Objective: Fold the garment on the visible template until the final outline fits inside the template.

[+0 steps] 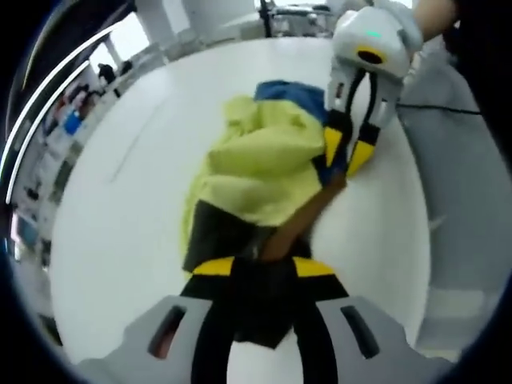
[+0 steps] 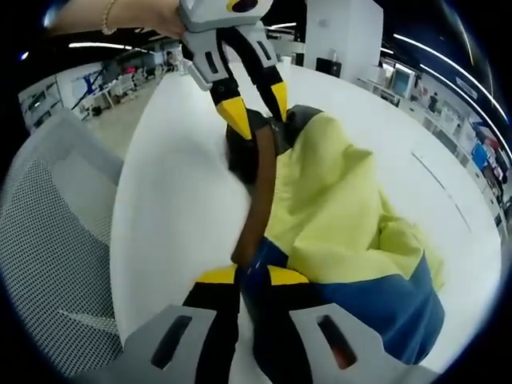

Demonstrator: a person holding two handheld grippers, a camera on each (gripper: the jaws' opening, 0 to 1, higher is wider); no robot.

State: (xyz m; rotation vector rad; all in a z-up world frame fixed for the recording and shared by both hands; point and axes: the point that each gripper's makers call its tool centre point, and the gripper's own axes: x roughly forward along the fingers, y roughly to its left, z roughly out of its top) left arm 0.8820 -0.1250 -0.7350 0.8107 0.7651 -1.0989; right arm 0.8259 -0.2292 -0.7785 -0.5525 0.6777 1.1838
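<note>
Garment (image 1: 260, 172) lies bunched on the white desk (image 1: 136, 216) in the left gripper view, a heap of yellow, blue and black panels with a brown strip (image 1: 308, 220) running along its edge. The left gripper (image 1: 262, 266) has its jaws pinched on the black end beside that strip. Across the heap the right gripper (image 1: 350, 152) pinches the blue end. No template outline can be made out under the cloth, so a fold judged from here may land outside it.

In the right gripper view, the right gripper (image 2: 253, 276) is clamped on the blue corner where the brown strip (image 2: 258, 196) ends, and the left gripper (image 2: 258, 110) holds the far end. The strip is taut between them. Pulling further apart could tear a hem from one grip. The heap (image 2: 344, 232) sits near the desk's (image 2: 172, 216) edge, where a drag toward it could tip cloth over the side.
</note>
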